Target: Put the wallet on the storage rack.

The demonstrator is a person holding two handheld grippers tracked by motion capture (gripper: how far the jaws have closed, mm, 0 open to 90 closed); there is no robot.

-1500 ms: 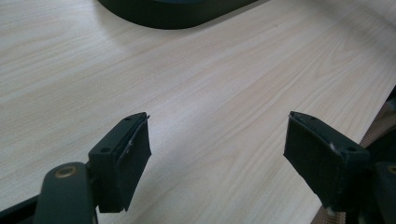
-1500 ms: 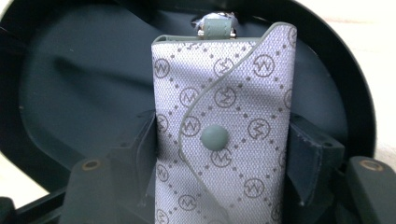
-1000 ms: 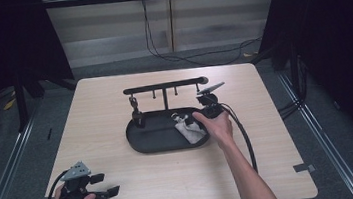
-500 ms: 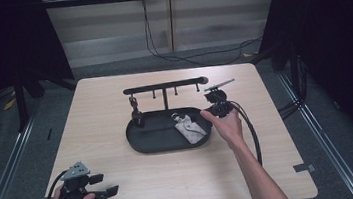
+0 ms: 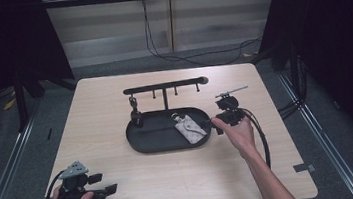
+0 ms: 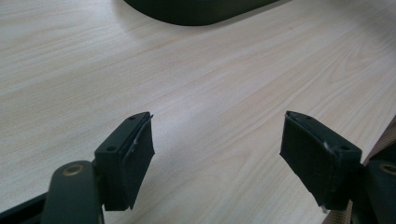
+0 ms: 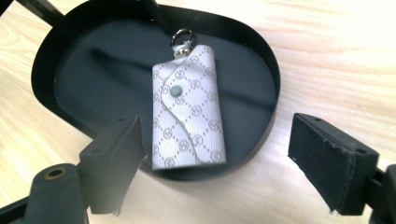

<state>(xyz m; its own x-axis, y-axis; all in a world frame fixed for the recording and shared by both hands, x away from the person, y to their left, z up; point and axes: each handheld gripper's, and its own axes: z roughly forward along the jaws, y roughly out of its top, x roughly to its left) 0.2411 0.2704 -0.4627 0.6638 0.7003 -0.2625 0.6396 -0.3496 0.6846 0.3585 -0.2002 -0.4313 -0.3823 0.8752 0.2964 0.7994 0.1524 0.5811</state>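
Key pouch (image 7: 189, 109) lies in black tray (image 7: 252, 65); right tongs (image 7: 229, 163) apart, empty; left tongs (image 6: 217, 163) apart.

No words, brands or numbers can be read; the key pouch (image 7: 189, 107) bears only a repeating round emblem too small to read.
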